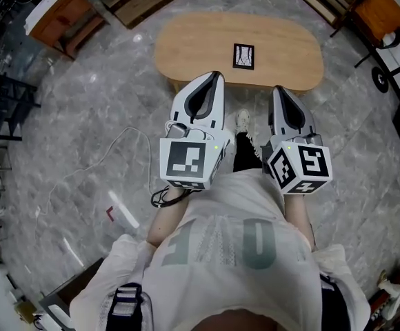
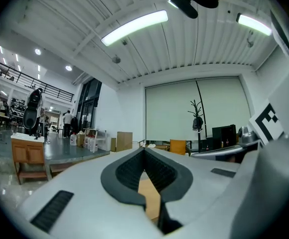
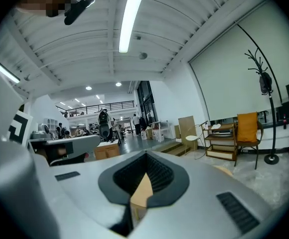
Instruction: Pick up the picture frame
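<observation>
Pointing roughly level toward the light-brown oval wooden worktop (image 1: 193,43), the grey left gripper (image 1: 216,76) and the grey right gripper (image 1: 278,90) both have their jaws together and carry nothing. In each gripper view the dark ribbed pads (image 2: 128,170) meet at the tip, and only a sliver of the worktop's wood shows through the gap behind them. From the head view both tips lie about at the worktop's near edge, the left one toward its middle and the right one toward its right end. The small dark-rimmed rectangular picture frame (image 1: 243,56) sits near the middle of the worktop, a little right of centre, beyond the two tips and well apart from both. It appears to lie flat, face up, though a low prop behind it cannot be ruled out. It is probably light and stiff, with a smooth rim that could slip and perhaps a glazed front that would not take a hard squeeze or a knock. The safest hold is likely across its narrower width, pads on the two long rim edges, after the jaws have been opened. Lying flat, it offers little height to bite on, so the pads would need to come low against the worktop.
</observation>
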A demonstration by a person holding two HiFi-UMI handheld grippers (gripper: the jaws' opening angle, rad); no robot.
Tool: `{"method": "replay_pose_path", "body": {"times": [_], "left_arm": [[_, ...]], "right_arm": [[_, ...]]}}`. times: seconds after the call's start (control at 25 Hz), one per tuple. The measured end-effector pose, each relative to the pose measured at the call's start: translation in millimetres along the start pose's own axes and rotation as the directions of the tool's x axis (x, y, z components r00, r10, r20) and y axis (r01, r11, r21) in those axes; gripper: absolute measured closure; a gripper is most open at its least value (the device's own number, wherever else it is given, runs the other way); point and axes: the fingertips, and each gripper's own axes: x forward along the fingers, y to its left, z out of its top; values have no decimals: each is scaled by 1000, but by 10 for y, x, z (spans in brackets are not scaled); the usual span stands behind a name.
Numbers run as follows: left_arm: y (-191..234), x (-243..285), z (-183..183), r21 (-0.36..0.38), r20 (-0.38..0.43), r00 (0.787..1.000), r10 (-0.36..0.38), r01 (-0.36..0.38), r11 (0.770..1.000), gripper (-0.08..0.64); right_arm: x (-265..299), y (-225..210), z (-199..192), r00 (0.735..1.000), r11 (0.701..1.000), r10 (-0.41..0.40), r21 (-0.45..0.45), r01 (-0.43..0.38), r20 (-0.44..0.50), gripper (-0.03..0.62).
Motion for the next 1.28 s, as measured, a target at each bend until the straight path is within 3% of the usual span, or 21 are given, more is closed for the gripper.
{"method": "replay_pose_path", "body": {"times": [0.2, 0.44, 0.76, 0.92, 1.12, 1.28], "left_arm": [[112, 187, -12, 18, 12, 1000, 21, -21, 1000, 551], [150, 484, -122, 14, -19, 999, 42, -42, 999, 551], [275, 690, -162, -21, -18, 997, 70, -71, 997, 551], [410, 829, -290, -22, -85, 992, 95, -97, 995, 551], [473, 1145, -351, -47, -91, 993, 80, -84, 995, 551], [579, 1544, -301, -13, -98, 993, 65, -67, 998, 551]], "right_arm": [[162, -161, 33, 999, 1000, -7, 21, 6, 40, 588], [396, -421, -116, 1000, 999, -23, 38, 23, -10, 588], [653, -562, -37, 998, 997, -70, -45, 70, -1, 588], [838, -627, -113, 998, 997, -57, -49, 55, -39, 588], [1151, -771, -137, 997, 998, -37, -48, 33, -69, 588], [1517, -920, -50, 998, 999, -25, -38, 22, -66, 588]]}}
